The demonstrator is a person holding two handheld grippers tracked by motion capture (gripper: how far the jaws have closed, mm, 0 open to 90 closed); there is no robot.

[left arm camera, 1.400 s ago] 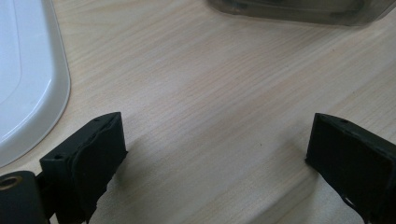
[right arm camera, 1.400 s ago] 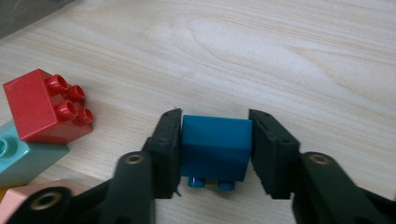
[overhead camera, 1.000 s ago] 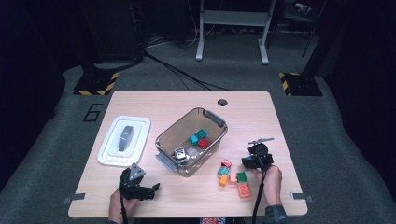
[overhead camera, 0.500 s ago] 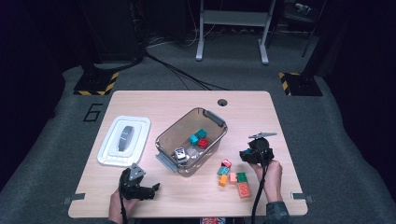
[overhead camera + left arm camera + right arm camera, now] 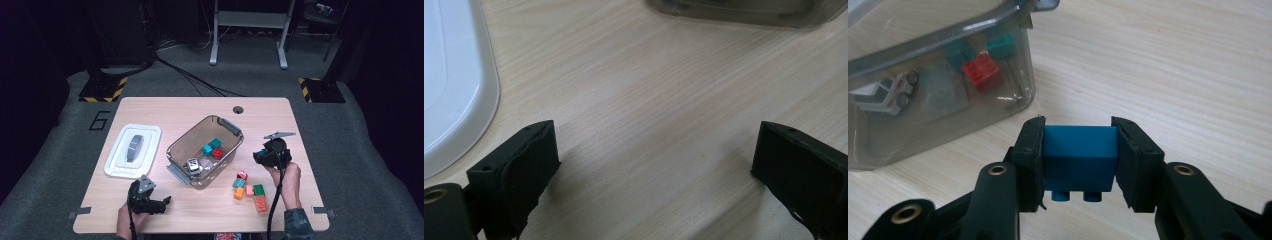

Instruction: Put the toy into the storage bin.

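My right gripper (image 5: pixel 1078 150) is shut on a blue brick (image 5: pixel 1077 156), held above the table just right of the clear plastic bin (image 5: pixel 943 80). From above, the right gripper (image 5: pixel 261 156) hangs beside the bin (image 5: pixel 227 127), which holds teal bricks (image 5: pixel 211 146), a red brick (image 5: pixel 217 153) and a small white toy car (image 5: pixel 192 164). Several loose bricks (image 5: pixel 248 190) lie on the table below the gripper. My left gripper (image 5: pixel 161 204) rests low near the front edge, open, with bare wood between its jaws (image 5: pixel 654 155).
The bin's white lid (image 5: pixel 133 150) lies flat at the left, its edge (image 5: pixel 454 90) close to my left gripper. A round cable hole (image 5: pixel 238 109) sits near the table's far edge. Black-and-yellow floor markers (image 5: pixel 102 89) stand beyond the table.
My right gripper has risen off the table with the blue brick and drawn a little toward the bin. The left gripper has stayed put.
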